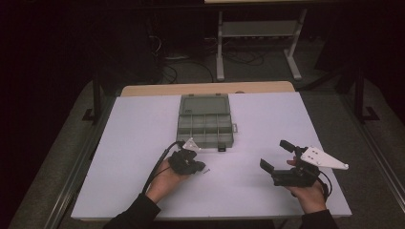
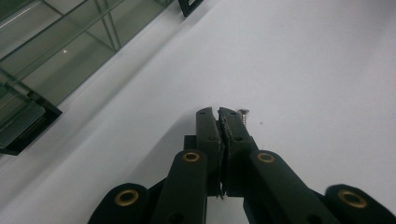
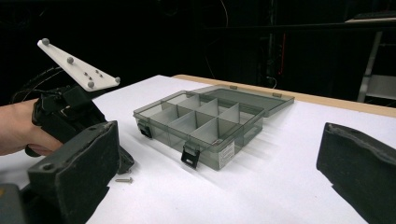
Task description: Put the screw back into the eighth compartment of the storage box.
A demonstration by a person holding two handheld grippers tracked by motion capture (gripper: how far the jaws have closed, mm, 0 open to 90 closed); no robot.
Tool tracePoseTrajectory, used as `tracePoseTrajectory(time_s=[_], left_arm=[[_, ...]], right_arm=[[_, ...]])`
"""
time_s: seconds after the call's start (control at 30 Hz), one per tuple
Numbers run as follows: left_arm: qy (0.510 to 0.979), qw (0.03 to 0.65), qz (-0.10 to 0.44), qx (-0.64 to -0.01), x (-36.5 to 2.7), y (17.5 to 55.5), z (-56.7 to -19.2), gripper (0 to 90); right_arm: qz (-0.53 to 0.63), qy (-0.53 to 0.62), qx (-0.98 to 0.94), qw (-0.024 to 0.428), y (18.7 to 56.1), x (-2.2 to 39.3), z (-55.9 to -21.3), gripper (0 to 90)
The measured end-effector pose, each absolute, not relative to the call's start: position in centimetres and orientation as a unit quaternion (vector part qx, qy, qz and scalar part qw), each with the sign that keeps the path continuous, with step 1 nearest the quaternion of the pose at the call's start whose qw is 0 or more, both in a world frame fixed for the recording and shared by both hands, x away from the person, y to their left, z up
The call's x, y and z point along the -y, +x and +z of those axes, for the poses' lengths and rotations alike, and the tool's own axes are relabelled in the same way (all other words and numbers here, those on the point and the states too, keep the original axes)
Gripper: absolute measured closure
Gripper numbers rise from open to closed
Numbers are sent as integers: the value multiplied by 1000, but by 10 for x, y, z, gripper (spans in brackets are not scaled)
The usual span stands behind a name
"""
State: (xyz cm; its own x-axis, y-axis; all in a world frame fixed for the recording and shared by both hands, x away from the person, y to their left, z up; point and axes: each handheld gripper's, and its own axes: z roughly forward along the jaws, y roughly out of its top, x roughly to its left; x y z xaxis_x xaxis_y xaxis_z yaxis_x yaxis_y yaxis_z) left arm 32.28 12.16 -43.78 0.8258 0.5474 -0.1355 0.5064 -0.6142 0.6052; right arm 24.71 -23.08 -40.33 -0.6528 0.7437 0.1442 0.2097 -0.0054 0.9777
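The left gripper [image 2: 221, 113] rests low on the white bench [image 1: 143, 129], its fingers [image 2: 206, 128] pressed together with nothing between them. A small screw [image 2: 243, 115] lies on the bench just beside the right-hand fingertip in the left gripper view; it seems to touch the outer side of that fingertip, though the angle is too flat to be sure. In the high view the same screw [image 1: 206, 171] shows as a tiny speck just to the right of the left gripper [image 1: 198, 166], and in the right gripper view it lies on the bench [image 3: 280, 186] in front of the left gripper [image 3: 122, 163] (the white three-cornered plate stands above it).

The right gripper [image 1: 275, 155] is held over the right part of the bench, well apart from the screw, with its fingers [image 3: 79, 163] spread wide and empty.

A grey see-through compartment box [image 1: 204, 121] sits open at the middle of the bench, beyond both grippers, its lid [image 1: 204, 104] laid back flat toward the far edge. Its black latches [image 3: 190, 156] hang down at the near side. The compartments, as far as the right gripper view shows them, hold nothing that I can make out. The screw lies between the left gripper and the right one, near the box's front edge but clear of it.
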Motion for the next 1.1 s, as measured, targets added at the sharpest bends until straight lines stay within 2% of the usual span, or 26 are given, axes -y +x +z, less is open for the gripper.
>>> tracePoseTrajectory(time_s=[0.37,0.6,1.1], left_arm=[[899,335,23,-282,-124,320,-425,883],[888,361,24,-285,-126,321,-412,882],[881,381,23,-279,-118,339,-384,883]], right_arm=[[614,356,-671,217,247,231,-403,0],[614,356,-670,218,247,231,-403,0],[614,357,-669,216,247,231,-403,0]])
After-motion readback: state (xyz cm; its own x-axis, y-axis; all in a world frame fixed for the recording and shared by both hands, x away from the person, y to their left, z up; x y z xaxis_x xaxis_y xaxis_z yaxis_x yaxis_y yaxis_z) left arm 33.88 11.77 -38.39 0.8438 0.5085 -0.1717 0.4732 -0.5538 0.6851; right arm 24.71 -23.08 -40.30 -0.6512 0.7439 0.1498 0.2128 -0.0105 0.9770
